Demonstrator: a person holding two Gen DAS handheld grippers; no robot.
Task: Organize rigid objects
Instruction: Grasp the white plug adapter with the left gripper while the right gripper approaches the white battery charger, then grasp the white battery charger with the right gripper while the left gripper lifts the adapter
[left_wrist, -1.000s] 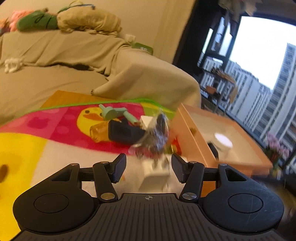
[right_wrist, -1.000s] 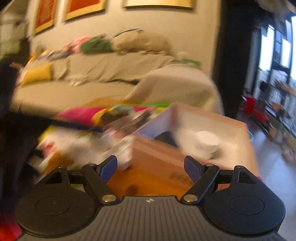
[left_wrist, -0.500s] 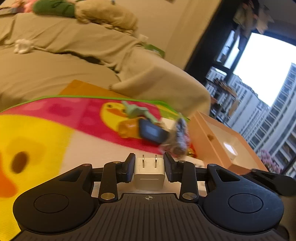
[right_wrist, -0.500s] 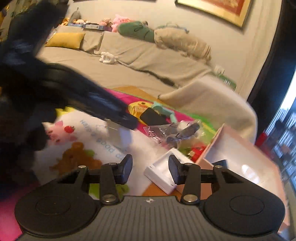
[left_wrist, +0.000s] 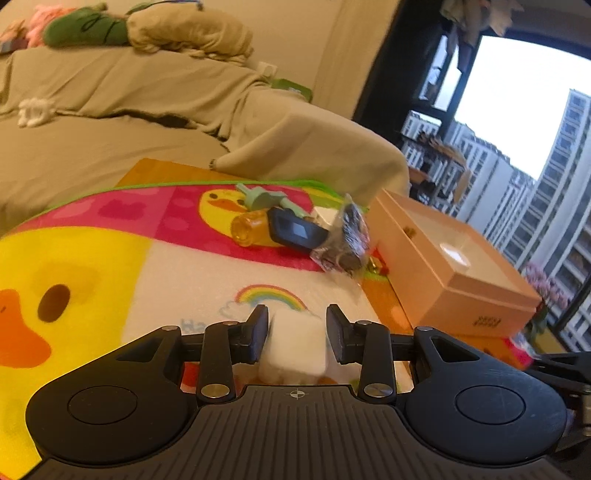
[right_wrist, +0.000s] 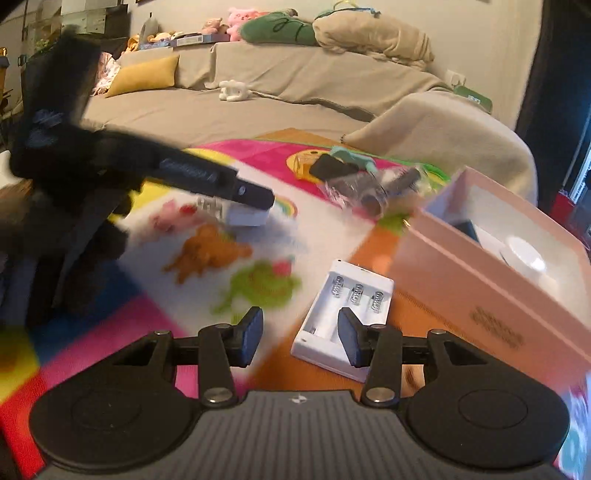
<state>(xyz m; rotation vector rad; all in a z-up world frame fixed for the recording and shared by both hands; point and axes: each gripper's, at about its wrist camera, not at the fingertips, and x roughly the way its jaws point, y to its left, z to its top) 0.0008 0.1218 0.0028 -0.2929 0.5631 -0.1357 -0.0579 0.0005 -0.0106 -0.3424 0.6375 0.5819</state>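
The left tool (left_wrist: 297, 328) is clamped on a small white plug-in charger cube (left_wrist: 295, 345), which is held between both pads above the colourful cartoon play mat (left_wrist: 110, 266). In the right wrist view the same charger (right_wrist: 245, 216) is seen lifted clear of the mat, metal prongs pointing left, under the left tool's black finger (right_wrist: 243, 192).

The right tool (right_wrist: 300, 336) is seen with its blue-padded jaws partly apart and nothing gripped between them. Just beyond its right finger a white plastic three-slot battery holder with springs (right_wrist: 345, 306) is lying on the orange tabletop (right_wrist: 373, 240), at the mat's edge; whether the pad touches it cannot be told.

Further out on the mat a loose cluster is found: an amber translucent bottle (left_wrist: 251, 229), a black rectangular device with a small screen (left_wrist: 295, 232), a pale green plastic toy part (left_wrist: 266, 197) and a crinkled clear plastic bag with dark contents (left_wrist: 345, 240). To the right of the cluster an open pink cardboard box (right_wrist: 491, 295) is standing on the tabletop, with a white round object (right_wrist: 524, 256) and a dark item inside. Behind everything a beige-covered sofa (right_wrist: 295, 85) is seen, with a yellow cushion (right_wrist: 144, 75) and plush toys on it.
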